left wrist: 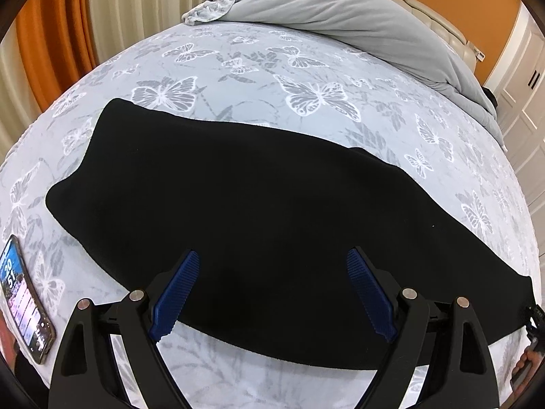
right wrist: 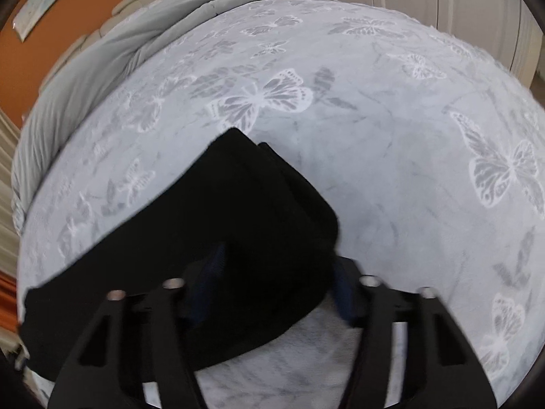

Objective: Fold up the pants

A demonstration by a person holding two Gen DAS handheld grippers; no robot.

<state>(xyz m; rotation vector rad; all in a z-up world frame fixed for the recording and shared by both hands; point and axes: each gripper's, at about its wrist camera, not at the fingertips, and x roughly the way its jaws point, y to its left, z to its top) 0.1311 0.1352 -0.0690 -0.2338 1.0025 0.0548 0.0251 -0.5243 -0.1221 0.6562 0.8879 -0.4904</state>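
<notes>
Black pants (left wrist: 255, 204) lie flat and folded lengthwise across the butterfly-print bed sheet (left wrist: 238, 68). My left gripper (left wrist: 272, 252) hovers over their near edge, its blue pads (left wrist: 177, 293) spread wide with nothing between them. In the right wrist view one end of the pants (right wrist: 245, 204) lies bunched between the blue pads (right wrist: 211, 269) of my right gripper (right wrist: 277, 259). The jaws stand narrow and press the cloth from both sides. This view is blurred.
A phone (left wrist: 24, 300) with a lit screen lies on the sheet at the near left. A grey duvet (left wrist: 340, 17) is heaped along the headboard side. Orange and cream curtains (left wrist: 51, 34) hang beyond the bed's left edge. White cabinets (left wrist: 524, 78) stand at the right.
</notes>
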